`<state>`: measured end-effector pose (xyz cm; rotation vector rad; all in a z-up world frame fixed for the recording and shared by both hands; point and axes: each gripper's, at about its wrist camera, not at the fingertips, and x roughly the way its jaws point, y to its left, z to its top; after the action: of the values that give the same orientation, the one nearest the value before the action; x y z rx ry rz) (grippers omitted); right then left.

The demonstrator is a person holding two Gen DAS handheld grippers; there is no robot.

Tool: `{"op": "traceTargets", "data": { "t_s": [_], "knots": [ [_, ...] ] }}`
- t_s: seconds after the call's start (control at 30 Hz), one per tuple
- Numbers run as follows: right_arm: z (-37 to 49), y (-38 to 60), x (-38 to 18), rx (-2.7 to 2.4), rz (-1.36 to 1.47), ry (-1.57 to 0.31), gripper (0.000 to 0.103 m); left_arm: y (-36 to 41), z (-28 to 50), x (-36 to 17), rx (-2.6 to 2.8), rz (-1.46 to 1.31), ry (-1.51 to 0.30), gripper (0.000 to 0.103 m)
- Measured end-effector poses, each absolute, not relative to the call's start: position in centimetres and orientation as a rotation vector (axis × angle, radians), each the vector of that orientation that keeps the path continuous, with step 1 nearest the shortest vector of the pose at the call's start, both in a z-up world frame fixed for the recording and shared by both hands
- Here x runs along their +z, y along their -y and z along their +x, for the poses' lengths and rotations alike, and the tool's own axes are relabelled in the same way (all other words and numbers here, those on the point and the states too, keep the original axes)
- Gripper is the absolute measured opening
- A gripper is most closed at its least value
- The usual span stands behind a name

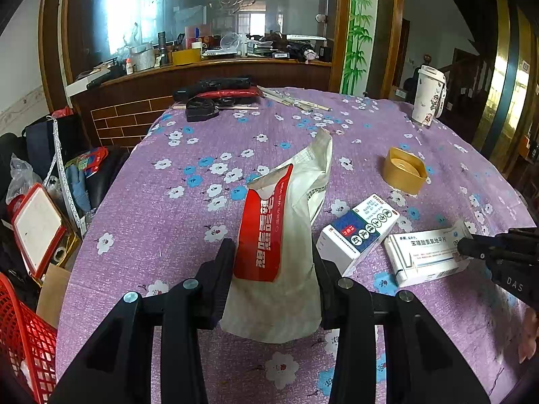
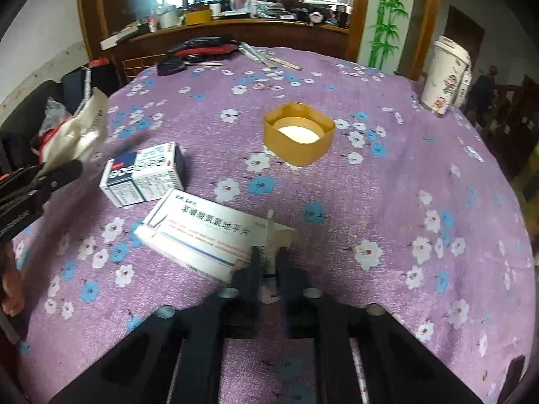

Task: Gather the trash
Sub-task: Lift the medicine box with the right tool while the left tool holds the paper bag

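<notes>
Two grippers at work over our purple flowered tablecloth (image 2: 387,202). Left gripper (image 1: 273,269): jaws partly open w/ both pads pressed on a white & red paper bag (image 1: 279,245), held upright just above the cloth. Right gripper (image 2: 269,262): jaws nearly closed, pinching the end flap of a flat white medicine box (image 2: 202,232) lying on the cloth. We see a blue & white box (image 2: 145,175) just beside it, a gold lid (image 2: 298,134) farther back, and a white cup (image 2: 444,77) near the far edge.

Red basket (image 1: 23,340) cut off by left frame edge. Right tool (image 2: 269,256) covers the flat white box's (image 2: 202,235) near end flap. Print on both medicine boxes blurred, illegible. Shelf clutter (image 1: 215,47) too small to identify.
</notes>
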<state>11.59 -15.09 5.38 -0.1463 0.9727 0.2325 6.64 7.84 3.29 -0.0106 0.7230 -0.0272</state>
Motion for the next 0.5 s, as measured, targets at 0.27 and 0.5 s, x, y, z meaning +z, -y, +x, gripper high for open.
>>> {"op": "traceTargets", "data": {
  "t_s": [0.27,0.5],
  "knots": [
    [11.6,15.2,10.2,0.081,0.014,-0.764,0.006,-7.9,6.8,3.6,-0.017,-0.016,-0.719,0.039],
    [11.6,14.3,8.8,0.097,0.049,-0.733,0.006,-8.1,6.9,3.6,-0.003,-0.02,-0.721,0.039]
  ]
}}
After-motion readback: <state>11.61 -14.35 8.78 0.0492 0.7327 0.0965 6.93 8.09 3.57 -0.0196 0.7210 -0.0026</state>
